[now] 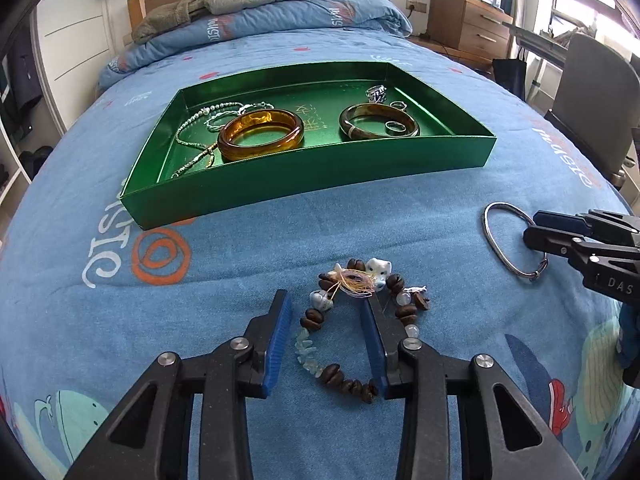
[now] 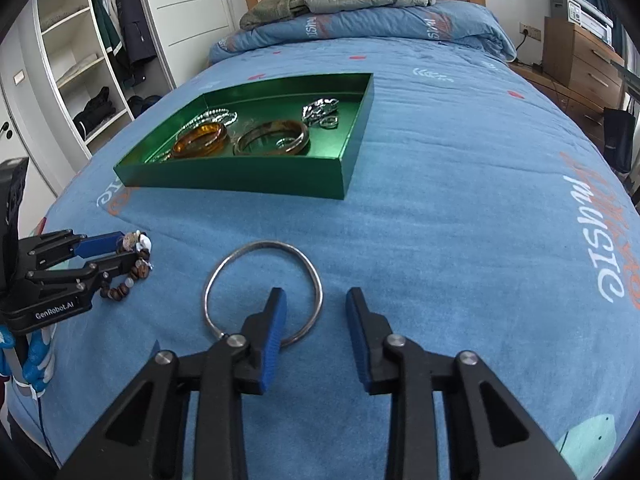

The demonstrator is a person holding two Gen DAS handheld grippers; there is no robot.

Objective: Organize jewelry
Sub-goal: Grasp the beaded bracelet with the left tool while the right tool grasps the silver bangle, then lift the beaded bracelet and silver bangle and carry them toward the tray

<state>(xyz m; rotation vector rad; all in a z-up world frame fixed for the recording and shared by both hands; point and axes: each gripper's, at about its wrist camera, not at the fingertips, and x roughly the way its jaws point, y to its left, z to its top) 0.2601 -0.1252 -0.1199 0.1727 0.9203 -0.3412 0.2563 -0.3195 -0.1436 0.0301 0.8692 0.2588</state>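
Left gripper (image 1: pixel 326 298): jaws partly apart, not clamped on anything. Straddles the near-left arc of the beaded bracelet (image 1: pixel 312 320), which lies flat on the blue bed cover (image 1: pixel 240 248). Left finger outside the loop, with a small gap to the beads. Right finger inside the loop, touching or almost touching the dark beads at its base. Loop slightly longer in the direction of the fingers than across them; knot of threads and white charms at the far end, ahead of the fingertips. Held strand runs roughly along the fingers, so crosses the closing line well.

Right gripper (image 2: pixel 315 292): also half released, grasping nothing. Left finger inside the silver bangle (image 2: pixel 256 245), right finger outside it, the right side of the rim between the two pads but no visible pressure. Bangle round, so no real long axis; flat on the cover, most of it ahead and to the left of the jaws.

Green tray (image 1: pixel 312 176) straight ahead of both grippers, well apart, already with bangles, chains and rings inside. Probably only a squeeze needed on each side, then lift forward. Risk: thin rim slipping out.
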